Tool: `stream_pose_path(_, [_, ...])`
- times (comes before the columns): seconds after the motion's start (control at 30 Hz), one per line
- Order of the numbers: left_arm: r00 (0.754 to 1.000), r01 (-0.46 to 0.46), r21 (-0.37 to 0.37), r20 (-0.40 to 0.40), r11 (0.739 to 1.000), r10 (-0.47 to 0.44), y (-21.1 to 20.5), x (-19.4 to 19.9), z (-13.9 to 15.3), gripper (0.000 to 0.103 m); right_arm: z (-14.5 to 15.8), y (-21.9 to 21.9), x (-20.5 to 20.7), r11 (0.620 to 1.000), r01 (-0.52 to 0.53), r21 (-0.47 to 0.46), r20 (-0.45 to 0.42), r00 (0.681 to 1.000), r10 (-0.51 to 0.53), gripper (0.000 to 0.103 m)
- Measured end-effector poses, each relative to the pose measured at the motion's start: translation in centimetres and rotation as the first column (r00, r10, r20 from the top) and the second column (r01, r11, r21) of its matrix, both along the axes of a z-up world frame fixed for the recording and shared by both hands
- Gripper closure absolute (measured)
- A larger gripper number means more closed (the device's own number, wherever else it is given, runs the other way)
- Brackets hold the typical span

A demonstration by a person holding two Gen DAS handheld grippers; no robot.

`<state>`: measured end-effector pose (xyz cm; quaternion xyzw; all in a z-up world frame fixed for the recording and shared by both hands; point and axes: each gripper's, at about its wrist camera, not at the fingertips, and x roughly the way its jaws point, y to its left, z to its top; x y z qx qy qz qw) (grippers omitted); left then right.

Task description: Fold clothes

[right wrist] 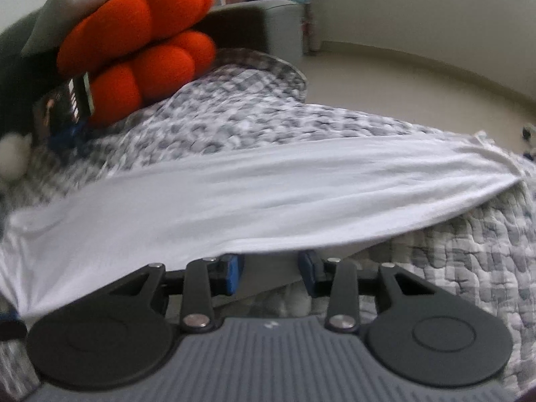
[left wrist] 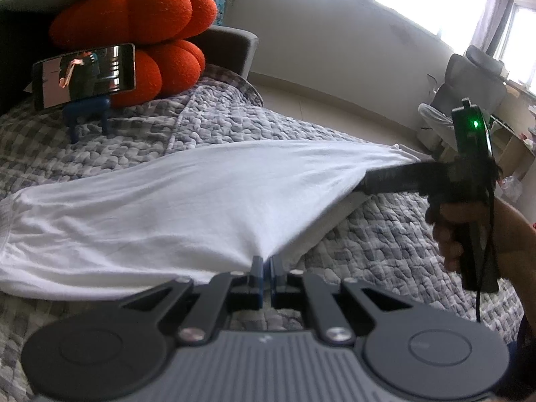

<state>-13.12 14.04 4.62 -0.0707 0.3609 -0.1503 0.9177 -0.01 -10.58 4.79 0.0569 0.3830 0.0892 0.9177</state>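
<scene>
**White garment lifted over the quilt**

The left gripper (left wrist: 264,264) pinches the near edge of the white garment (left wrist: 187,207), fingers pressed together. The right gripper (right wrist: 271,269) has fingers spread, cloth draped above them. The garment spans the checked quilt (left wrist: 368,241).

no readable text, labels or numbers anywhere, phone screen (left wrist: 88,75) too blurred to read

White garment (left wrist: 174,207) stretched taut, raised above bed.

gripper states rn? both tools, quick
Left tool: shut on the white shirt.
Right tool: open, shirt edge draped over its fingers, not clamped.
</scene>
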Motion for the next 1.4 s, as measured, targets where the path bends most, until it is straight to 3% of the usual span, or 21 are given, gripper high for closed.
stream_pose_path(0.33, [1.0,0.02,0.042,-0.015,0.999,-0.02,-0.6,0.0,-0.4,0.1,-0.4,-5.0,1.4,0.979,0.179,0.101,0.022,0.983,-0.182,0.062])
stream_pose_path(0.47, [0.999,0.04,0.094,-0.023,0.995,-0.038,-1.4,0.1,-0.8,0.099,-0.5,-7.0,1.7,0.954,0.246,0.174,0.018,0.967,-0.253,0.062])
stream_pose_path(0.6, [0.998,0.064,0.153,-0.028,0.986,-0.06,-2.2,0.0,-1.1,0.099,-0.4,-7.9,1.7,0.941,0.309,0.136,0.036,0.948,-0.316,0.062])
stream_pose_path(0.83, [0.996,0.086,0.184,-0.03,0.979,-0.082,-2.4,-0.3,-1.3,0.099,-0.8,-11.2,1.6,0.893,0.384,0.235,0.037,0.915,-0.403,0.062])
stream_pose_path(1.0, [0.995,0.097,0.17,-0.043,0.981,-0.091,-2.0,-0.2,-1.5,0.099,-1.5,-14.4,1.1,0.789,0.454,0.414,-0.012,0.869,-0.494,0.062])
stream_pose_path(1.17, [0.994,0.103,0.162,-0.053,0.981,-0.095,-1.6,-0.2,-1.5,0.099,-3.2,-18.3,0.1,0.574,0.506,0.644,-0.116,0.806,-0.581,0.061])
stream_pose_path(1.3, [0.995,0.094,0.139,-0.054,0.986,-0.088,-0.8,-0.3,-1.2,0.099,-3.7,-20.3,-0.8,0.459,0.538,0.707,-0.143,0.744,-0.653,0.061])
stream_pose_path(1.4, [0.997,0.081,0.101,-0.021,0.992,-0.079,0.2,-0.4,-0.4,0.099,-3.3,-21.2,-1.6,0.412,0.58,0.703,-0.137,0.678,-0.722,0.061])
